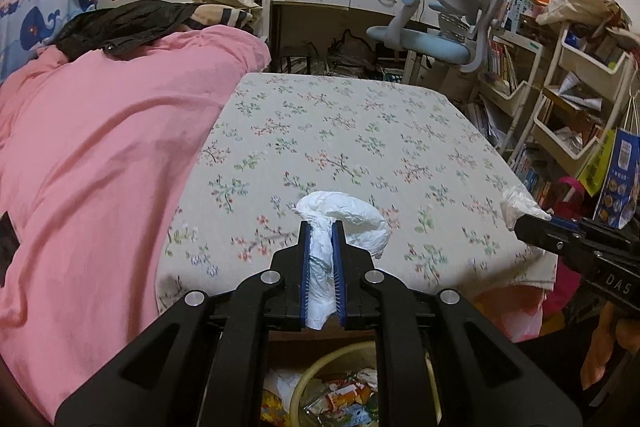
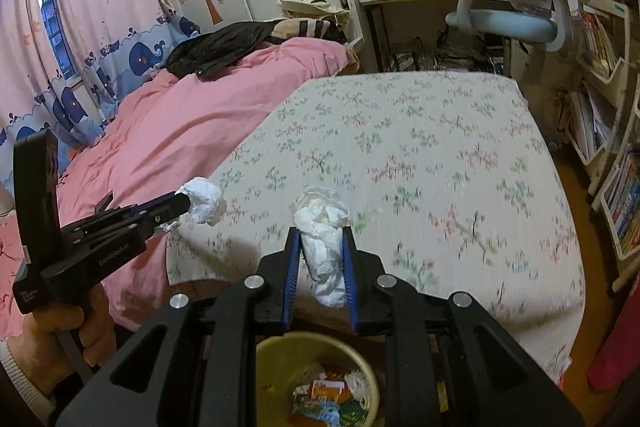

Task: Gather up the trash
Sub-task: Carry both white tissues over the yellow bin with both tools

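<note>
My left gripper [image 1: 320, 227] is shut on a crumpled white tissue [image 1: 344, 223], held above the near edge of the floral bed sheet [image 1: 340, 131]. It also shows in the right wrist view [image 2: 182, 205] with its tissue [image 2: 206, 201]. My right gripper [image 2: 320, 233] is shut on another crumpled white tissue [image 2: 322, 223]; it also shows in the left wrist view [image 1: 524, 223] with its tissue [image 1: 516, 203]. A yellow trash bin [image 2: 272, 351] with wrappers inside stands on the floor below both grippers, also in the left wrist view [image 1: 308, 379].
A pink duvet [image 1: 100, 147] covers the left of the bed, with a black jacket [image 1: 120, 23] on it. A blue desk chair [image 1: 440, 27], a desk and shelf carts [image 1: 580, 87] stand beyond and right of the bed.
</note>
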A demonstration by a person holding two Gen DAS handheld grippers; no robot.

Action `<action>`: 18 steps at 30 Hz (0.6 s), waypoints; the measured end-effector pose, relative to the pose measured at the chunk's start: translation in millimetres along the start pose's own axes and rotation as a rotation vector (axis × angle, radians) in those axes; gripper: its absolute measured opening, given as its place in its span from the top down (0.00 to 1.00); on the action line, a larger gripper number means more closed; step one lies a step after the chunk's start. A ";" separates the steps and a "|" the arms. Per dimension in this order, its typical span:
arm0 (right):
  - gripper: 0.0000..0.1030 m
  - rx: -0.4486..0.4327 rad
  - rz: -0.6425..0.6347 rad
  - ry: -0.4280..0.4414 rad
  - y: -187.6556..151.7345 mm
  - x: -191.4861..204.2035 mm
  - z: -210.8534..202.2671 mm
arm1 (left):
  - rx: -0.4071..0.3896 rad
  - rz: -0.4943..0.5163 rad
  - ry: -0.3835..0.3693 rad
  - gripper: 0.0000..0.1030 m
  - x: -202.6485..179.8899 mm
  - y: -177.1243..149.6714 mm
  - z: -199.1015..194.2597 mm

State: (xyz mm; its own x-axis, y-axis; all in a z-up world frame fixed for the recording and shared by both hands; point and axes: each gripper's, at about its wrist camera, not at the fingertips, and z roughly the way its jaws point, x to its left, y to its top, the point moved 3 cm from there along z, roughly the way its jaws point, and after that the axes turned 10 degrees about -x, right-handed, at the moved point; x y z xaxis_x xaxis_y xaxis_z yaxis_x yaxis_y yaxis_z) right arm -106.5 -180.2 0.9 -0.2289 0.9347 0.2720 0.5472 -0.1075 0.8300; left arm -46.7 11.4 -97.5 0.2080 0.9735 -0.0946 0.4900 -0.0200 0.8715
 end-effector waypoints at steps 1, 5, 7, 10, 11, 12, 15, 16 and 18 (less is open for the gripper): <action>0.79 0.004 0.000 0.001 -3.7 0.9 -1.6 | 0.001 0.008 0.001 0.91 -2.4 -2.6 -2.3; 0.79 0.019 0.000 0.004 -17.4 5.4 -7.7 | 0.002 0.037 0.003 0.91 -12.1 -14.6 -13.7; 0.79 0.024 0.008 0.004 -23.9 4.9 -12.3 | -0.001 0.044 0.004 0.91 -15.3 -19.4 -19.3; 0.78 0.032 0.024 0.003 -33.2 4.0 -17.9 | -0.001 0.045 0.007 0.91 -19.2 -26.8 -27.0; 0.78 0.037 0.033 0.004 -37.2 3.4 -19.6 | 0.000 0.046 0.007 0.91 -20.3 -29.4 -29.5; 0.78 0.044 0.041 0.006 -41.4 3.4 -21.2 | 0.000 0.047 0.006 0.91 -21.5 -31.3 -31.5; 0.77 0.062 0.053 0.007 -52.8 5.9 -25.7 | 0.000 0.053 0.002 0.91 -25.4 -35.9 -37.1; 0.77 0.070 0.056 0.009 -56.4 6.9 -27.2 | 0.000 0.056 0.001 0.91 -26.6 -37.7 -38.8; 0.77 0.082 0.059 0.011 -63.7 11.3 -28.8 | 0.002 0.060 -0.002 0.91 -28.4 -41.2 -41.9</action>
State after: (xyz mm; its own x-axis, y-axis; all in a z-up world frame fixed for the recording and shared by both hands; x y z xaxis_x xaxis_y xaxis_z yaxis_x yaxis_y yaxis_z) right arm -167.1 -172.6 -34.9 -0.2027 0.9238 0.3249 0.6241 -0.1338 0.7698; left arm -108.3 -5.8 -110.5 0.2391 0.9700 -0.0431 0.4782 -0.0790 0.8747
